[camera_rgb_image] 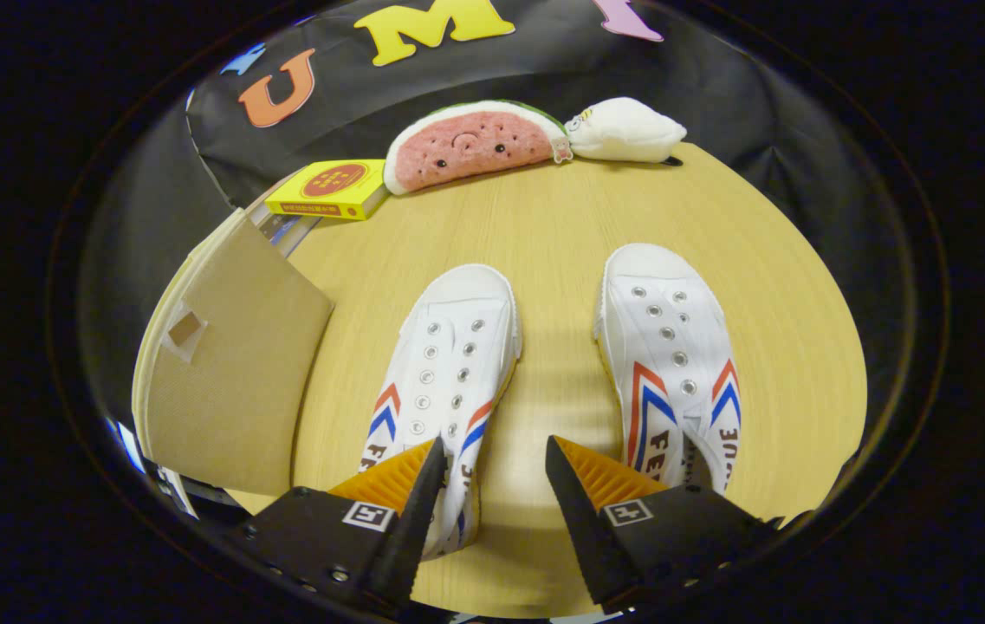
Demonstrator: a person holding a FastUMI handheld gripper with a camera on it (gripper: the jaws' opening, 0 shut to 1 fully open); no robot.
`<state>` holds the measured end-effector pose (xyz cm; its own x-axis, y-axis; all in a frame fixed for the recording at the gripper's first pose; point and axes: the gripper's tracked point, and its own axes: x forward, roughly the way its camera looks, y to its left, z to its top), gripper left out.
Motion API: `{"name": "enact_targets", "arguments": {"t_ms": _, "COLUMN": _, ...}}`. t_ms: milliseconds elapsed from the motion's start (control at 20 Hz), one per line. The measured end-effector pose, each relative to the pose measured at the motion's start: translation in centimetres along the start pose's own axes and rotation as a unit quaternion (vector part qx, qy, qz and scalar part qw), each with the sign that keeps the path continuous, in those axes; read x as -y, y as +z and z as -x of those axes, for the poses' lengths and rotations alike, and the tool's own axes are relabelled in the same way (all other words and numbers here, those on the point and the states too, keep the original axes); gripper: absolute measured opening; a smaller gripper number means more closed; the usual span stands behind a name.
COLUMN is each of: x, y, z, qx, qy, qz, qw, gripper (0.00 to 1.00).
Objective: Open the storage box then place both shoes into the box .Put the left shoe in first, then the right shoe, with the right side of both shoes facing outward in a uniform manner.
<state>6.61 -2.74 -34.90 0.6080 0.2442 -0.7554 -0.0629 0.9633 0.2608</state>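
Two white canvas shoes with red and blue chevron stripes lie side by side on a round wooden table (561, 225), toes pointing away from the gripper (492, 468). Taking the left shoe (449, 364) as the landmark, the right shoe (674, 364) sits apart to its right, with bare table between them. The storage box (232, 381), its brown cardboard lid up, stands just to the left of the left shoe. Beyond its toe, at the table's far edge, rest a yellow box (332, 189), a watermelon plush (470, 143) and a white plush (626, 130). The gripper's fingers are spread and hold nothing, and the left shoe's heel end lies partly under the left finger. The shoes look light, soft and laceless, so the canvas would likely fold under pressure. A pinch on the firmer heel collar or side wall seems safest.
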Motion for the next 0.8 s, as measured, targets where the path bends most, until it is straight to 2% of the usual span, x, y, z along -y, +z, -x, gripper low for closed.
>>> {"name": "enact_targets", "arguments": {"t_ms": 100, "x": -0.4, "y": -0.1, "z": -0.6, "qx": -0.020, "qy": 0.021, "qz": -0.018, "qw": 0.999, "gripper": 0.56}}
{"name": "enact_targets", "arguments": {"t_ms": 150, "x": -0.9, "y": 0.0, "z": -0.7, "qx": -0.027, "qy": 0.037, "qz": -0.025, "qw": 0.999, "gripper": 0.41}}
{"name": "enact_targets", "arguments": {"t_ms": 200, "x": -1.4, "y": -0.1, "z": -0.8, "qx": -0.037, "qy": 0.050, "qz": -0.032, "qw": 0.998, "gripper": 0.35}}
{"name": "enact_targets", "arguments": {"t_ms": 300, "x": -1.4, "y": -0.2, "z": -0.9, "qx": -0.047, "qy": 0.052, "qz": -0.043, "qw": 0.997, "gripper": 0.11}}
{"name": "enact_targets", "arguments": {"t_ms": 350, "x": -1.4, "y": 0.0, "z": -1.2, "qx": -0.050, "qy": 0.052, "qz": -0.049, "qw": 0.996, "gripper": 0.11}}
{"name": "enact_targets", "arguments": {"t_ms": 450, "x": -1.4, "y": -0.2, "z": -0.8, "qx": -0.056, "qy": 0.054, "qz": -0.052, "qw": 0.996, "gripper": 0.01}}
{"name": "enact_targets", "arguments": {"t_ms": 800, "x": -3.5, "y": 0.5, "z": 2.7, "qx": -0.050, "qy": 0.084, "qz": -0.090, "qw": 0.991, "gripper": 0.01}}
